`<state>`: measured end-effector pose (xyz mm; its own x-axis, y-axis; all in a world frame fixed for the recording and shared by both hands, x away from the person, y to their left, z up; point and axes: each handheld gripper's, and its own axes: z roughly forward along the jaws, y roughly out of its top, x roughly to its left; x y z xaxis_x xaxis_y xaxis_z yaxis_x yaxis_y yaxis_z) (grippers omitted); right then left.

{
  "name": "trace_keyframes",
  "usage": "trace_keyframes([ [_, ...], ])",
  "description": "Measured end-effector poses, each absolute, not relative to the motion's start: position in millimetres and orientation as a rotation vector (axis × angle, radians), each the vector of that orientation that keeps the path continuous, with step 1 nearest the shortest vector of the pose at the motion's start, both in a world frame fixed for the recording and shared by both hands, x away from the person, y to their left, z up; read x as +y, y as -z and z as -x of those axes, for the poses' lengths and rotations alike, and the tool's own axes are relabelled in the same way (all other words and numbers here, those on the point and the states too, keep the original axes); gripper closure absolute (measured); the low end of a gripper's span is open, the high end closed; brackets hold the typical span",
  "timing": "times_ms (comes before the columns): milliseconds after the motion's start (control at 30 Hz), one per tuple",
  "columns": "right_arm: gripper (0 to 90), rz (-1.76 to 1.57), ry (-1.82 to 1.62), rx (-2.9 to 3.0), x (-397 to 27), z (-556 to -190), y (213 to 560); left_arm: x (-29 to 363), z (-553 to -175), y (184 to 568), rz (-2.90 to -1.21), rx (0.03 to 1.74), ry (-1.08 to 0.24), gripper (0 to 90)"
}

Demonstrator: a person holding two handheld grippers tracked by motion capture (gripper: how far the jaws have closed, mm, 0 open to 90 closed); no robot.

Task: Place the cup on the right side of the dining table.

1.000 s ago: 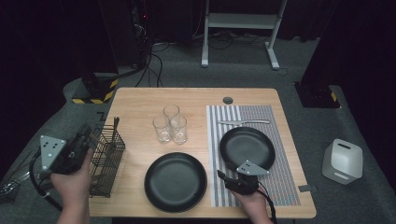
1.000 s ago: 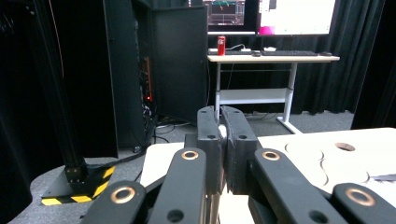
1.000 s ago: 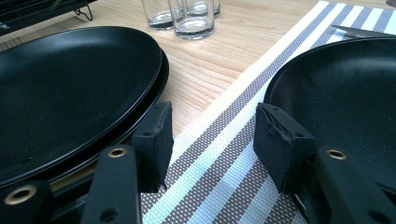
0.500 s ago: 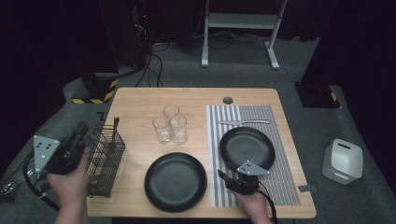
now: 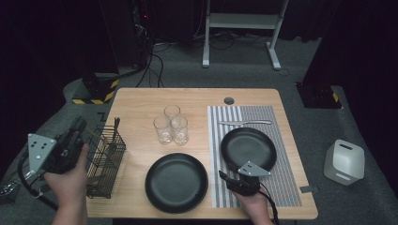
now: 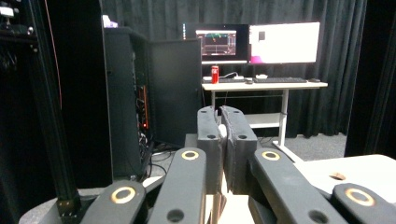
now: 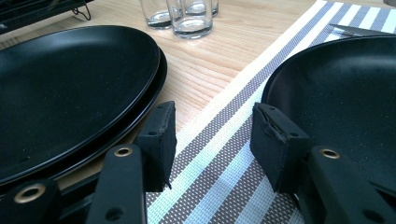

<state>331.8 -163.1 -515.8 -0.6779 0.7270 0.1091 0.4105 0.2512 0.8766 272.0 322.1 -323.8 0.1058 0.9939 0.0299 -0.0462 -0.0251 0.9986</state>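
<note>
While one plate point(image 5: 248, 148) sits on the mat point(image 5: 281, 185), table setting is half done.
The right gripper point(image 5: 227, 179) has been closing, nothing between its jaws; the left gripper point(image 6: 221, 116) is clenched, empty; a stack point(image 5: 176, 182) waits.

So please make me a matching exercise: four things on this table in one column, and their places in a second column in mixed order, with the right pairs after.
Things:
1. knife
2. glasses
3. wire basket
4. plate stack

Places:
A. at the left edge of the table
B. on bare wood at the near edge, left of the mat
C. on the striped mat, beyond the plate there
D. middle of the table, three close together

Pairs: 1-C, 2-D, 3-A, 4-B
</note>
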Motion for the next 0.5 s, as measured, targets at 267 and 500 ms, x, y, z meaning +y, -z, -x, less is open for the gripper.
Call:
trace_keyframes([
  [267, 51.1, -1.047, -1.392, 2.201, -163.9, -331.6, 515.0, 314.2, -271.6, 314.3, -1.237, 1.045, -1.184, 86.5],
  [500, 50.8, -1.035, -1.388, 2.199, -162.6, -330.7, 515.5, 308.6, -272.0, 307.6, -1.235, 1.021, -1.163, 86.5],
])
